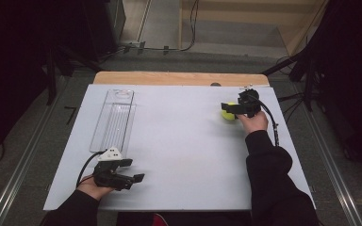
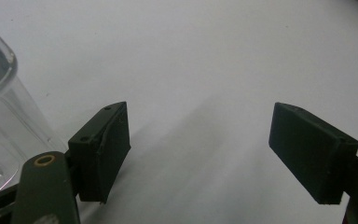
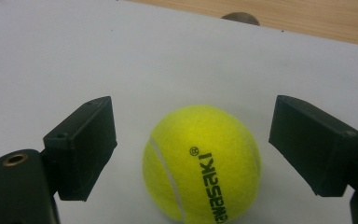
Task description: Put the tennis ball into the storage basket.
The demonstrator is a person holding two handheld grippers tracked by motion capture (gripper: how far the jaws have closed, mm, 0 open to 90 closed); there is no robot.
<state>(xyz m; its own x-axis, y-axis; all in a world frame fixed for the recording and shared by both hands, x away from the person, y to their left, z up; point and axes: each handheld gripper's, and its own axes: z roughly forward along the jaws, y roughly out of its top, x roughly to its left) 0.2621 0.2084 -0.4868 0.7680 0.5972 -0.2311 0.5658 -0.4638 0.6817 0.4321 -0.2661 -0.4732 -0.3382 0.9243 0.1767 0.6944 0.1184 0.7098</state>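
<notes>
A yellow tennis ball (image 1: 227, 114) (image 3: 201, 161) rests on the white table sheet (image 1: 179, 141) at the far right. My right gripper (image 1: 229, 109) (image 3: 193, 144) is open around it, one jaw on each side with gaps to the ball. Black lettering runs down the ball's face in the right gripper view. At the near left, my left gripper (image 1: 135, 170) (image 2: 198, 154) lies open with nothing between its jaws. A clear plastic tray (image 1: 114, 120) (image 2: 0, 116) lies lengthwise just beyond and left of it.
A wooden board edge (image 1: 179, 77) (image 3: 279, 14) shows past the sheet's far side, with a small dark round mark (image 1: 215, 84) on it. Cables and dark stands surround the table on the floor. Wide bare sheet lies between the two grippers.
</notes>
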